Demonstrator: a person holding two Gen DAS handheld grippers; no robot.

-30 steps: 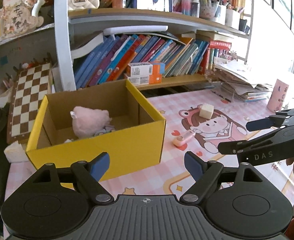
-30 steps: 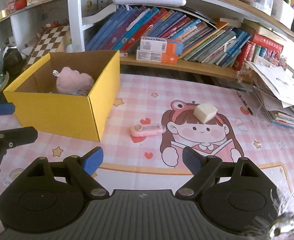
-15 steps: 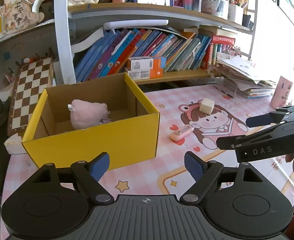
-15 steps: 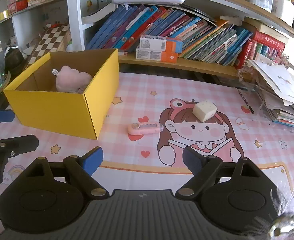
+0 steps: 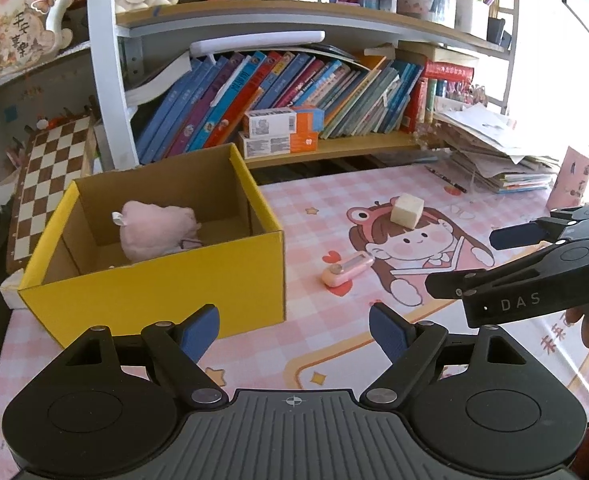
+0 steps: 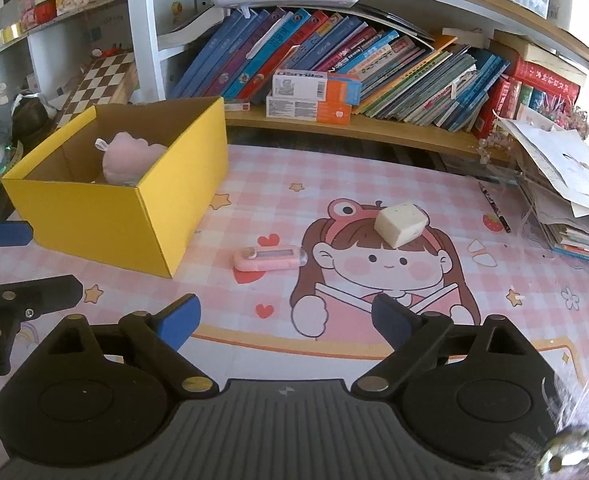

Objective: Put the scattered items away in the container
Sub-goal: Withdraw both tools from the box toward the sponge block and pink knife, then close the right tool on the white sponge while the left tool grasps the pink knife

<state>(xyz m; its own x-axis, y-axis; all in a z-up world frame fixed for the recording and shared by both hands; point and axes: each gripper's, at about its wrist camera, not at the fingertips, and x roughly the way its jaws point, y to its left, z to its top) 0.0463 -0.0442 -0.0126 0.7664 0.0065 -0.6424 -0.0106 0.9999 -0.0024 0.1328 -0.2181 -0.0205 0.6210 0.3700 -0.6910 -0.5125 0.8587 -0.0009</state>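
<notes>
The yellow box (image 5: 166, 280) looms nearer, pink plush (image 5: 156, 230) inside.

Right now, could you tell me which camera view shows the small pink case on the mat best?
The right wrist view: the pink case lies side-on, near and unobstructed, beside the yellow box. The left wrist view shows it farther off, smaller and end-on.

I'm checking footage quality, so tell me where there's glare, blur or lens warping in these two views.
Left wrist view: window light blows out the right edge, the white shelf post bows from fisheye, the yellow box is sharp. Right wrist view: evenly lit, a smeared blur in the bottom right corner, the pink plush slightly soft.
</notes>
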